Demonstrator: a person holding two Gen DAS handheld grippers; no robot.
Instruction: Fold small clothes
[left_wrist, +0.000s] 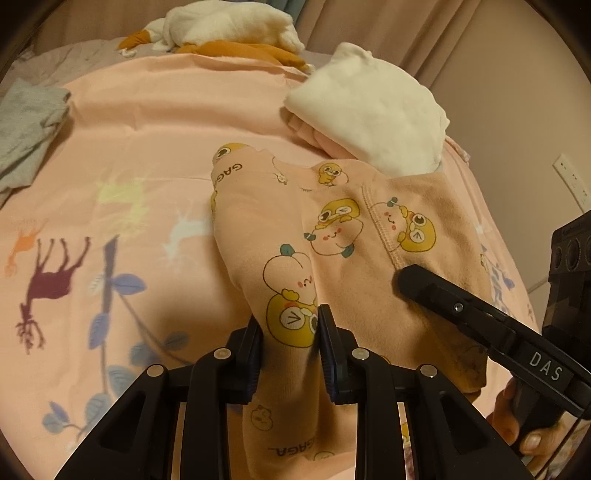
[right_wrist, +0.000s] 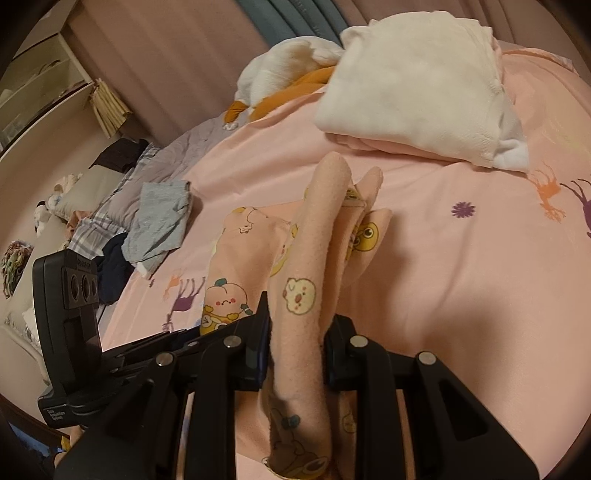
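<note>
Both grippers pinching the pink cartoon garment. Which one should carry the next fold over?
Probably left. The left gripper pinches a raised fold of the pink garment with open pink sheet beside it. The right gripper holds bunched layers and can anchor.

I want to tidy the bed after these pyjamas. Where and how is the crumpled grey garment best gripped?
The grey garment lies loosely bunched on the pink sheet, apart from the folded white pile. Probably best to pinch its raised, rumpled edge nearest the sheet's middle, coming from above and from that side; the far side borders the clutter at the bed's edge.
</note>
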